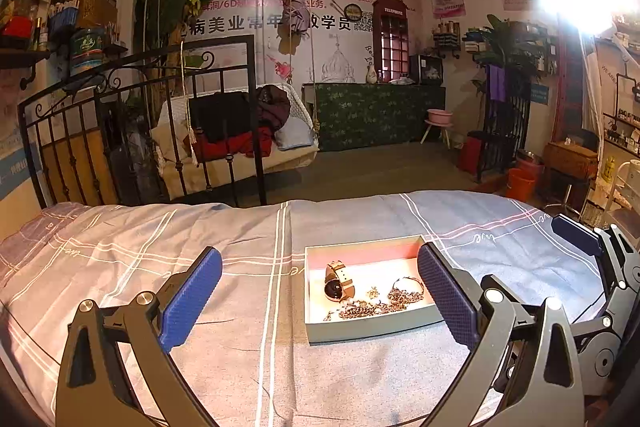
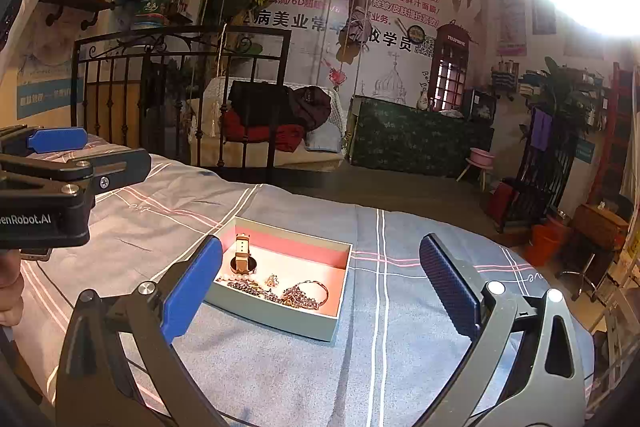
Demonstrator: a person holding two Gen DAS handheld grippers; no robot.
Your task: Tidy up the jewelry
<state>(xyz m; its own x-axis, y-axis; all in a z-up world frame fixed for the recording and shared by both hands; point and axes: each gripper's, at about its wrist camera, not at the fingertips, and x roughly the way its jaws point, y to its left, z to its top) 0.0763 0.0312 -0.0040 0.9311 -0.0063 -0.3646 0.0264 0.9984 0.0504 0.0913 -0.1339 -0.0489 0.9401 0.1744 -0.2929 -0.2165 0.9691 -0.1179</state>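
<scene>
A shallow grey box with a pink inside (image 1: 362,331) (image 2: 276,317) lies on the bed. In it are a watch with a tan strap (image 1: 337,281) (image 2: 242,255), a pearl strand (image 2: 234,277), a small gold charm (image 2: 272,280) and a tangle of chains and bracelets (image 1: 384,301) (image 2: 298,294). My left gripper (image 1: 320,297) hovers open above the bedspread, with the box between its blue pads. My right gripper (image 2: 320,291) is open too, the box just inside its left pad. Both hold nothing. The right gripper shows at the far right of the left wrist view (image 1: 592,247), the left gripper at the far left of the right wrist view (image 2: 60,163).
The bed is covered by a grey-blue plaid spread (image 1: 240,347) (image 2: 400,347), with a black iron bed frame (image 1: 140,115) (image 2: 180,75) beyond it. A hanging chair with clothes (image 1: 240,131), a green-clothed counter (image 1: 380,115) and orange buckets (image 1: 524,179) stand farther off. A hand (image 2: 10,291) holds the left gripper.
</scene>
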